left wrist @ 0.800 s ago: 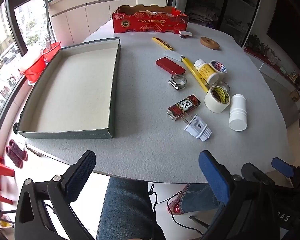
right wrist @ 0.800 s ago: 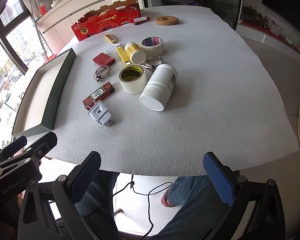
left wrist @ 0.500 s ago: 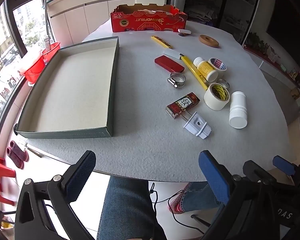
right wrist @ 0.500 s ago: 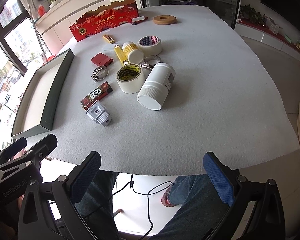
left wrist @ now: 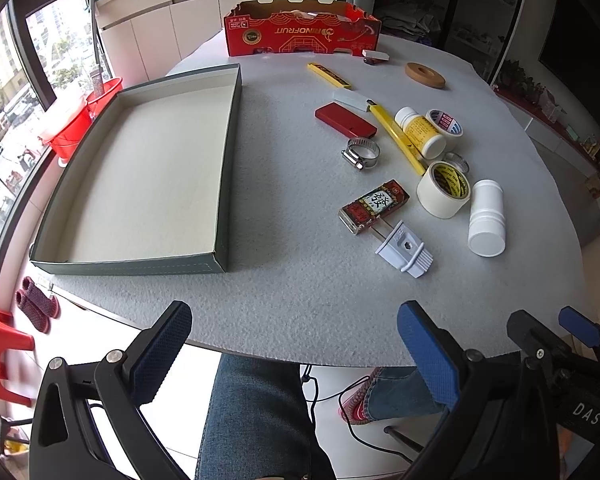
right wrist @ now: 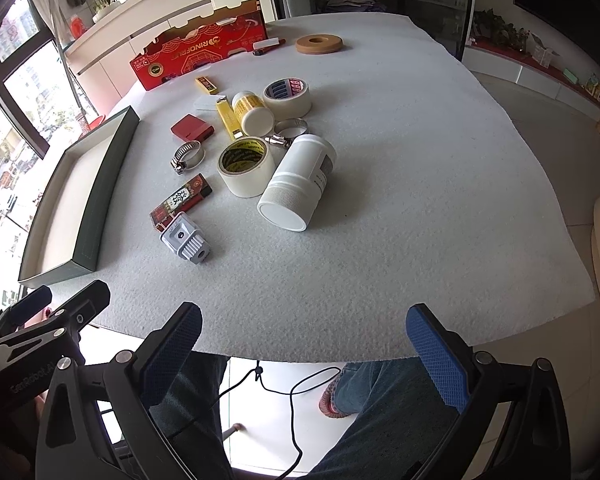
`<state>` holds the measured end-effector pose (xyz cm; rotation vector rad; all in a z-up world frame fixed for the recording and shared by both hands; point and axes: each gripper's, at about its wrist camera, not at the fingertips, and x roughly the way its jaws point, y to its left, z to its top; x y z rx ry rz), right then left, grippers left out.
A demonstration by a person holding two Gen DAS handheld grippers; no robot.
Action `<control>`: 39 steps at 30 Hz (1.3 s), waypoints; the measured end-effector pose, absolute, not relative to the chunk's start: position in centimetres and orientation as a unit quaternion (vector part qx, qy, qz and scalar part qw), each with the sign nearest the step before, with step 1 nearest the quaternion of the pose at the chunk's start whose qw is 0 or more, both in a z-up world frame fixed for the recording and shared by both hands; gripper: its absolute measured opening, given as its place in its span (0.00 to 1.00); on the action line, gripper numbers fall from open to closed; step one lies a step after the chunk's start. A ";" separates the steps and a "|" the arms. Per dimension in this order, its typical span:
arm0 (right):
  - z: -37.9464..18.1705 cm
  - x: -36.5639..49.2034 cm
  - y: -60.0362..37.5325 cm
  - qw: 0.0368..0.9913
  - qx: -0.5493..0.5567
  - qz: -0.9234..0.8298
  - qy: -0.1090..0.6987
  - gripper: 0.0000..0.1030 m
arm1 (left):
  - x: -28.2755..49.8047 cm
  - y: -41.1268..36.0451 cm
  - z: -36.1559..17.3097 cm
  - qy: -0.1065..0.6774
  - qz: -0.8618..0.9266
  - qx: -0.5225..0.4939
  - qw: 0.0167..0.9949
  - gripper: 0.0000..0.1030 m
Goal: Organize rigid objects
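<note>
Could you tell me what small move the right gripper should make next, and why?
Probably reach forward to the white plug: the right gripper hangs open and empty at the table edge, the plug lies nearest, and the tray holds nothing yet.

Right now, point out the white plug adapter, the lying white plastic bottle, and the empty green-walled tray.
white plug adapter (left wrist: 404,250), left wrist view, on its flat top face.
white plastic bottle (right wrist: 300,184), right wrist view, on its side wall.
green-walled tray (left wrist: 230,148), left wrist view, on its right wall.

Both views have crept slightly nearer the grey felt worktop (left wrist: 300,280). The objects on it appear a little lower in view. None has shifted on the felt.
</note>
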<state>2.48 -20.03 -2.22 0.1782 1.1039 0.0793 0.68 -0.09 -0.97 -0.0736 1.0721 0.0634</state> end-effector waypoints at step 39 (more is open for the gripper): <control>-3.6 6.6 -23.3 0.830 0.090 -0.008 0.551 1.00 | 7.9 -2.8 -1.8 0.526 0.008 0.026 0.850 1.00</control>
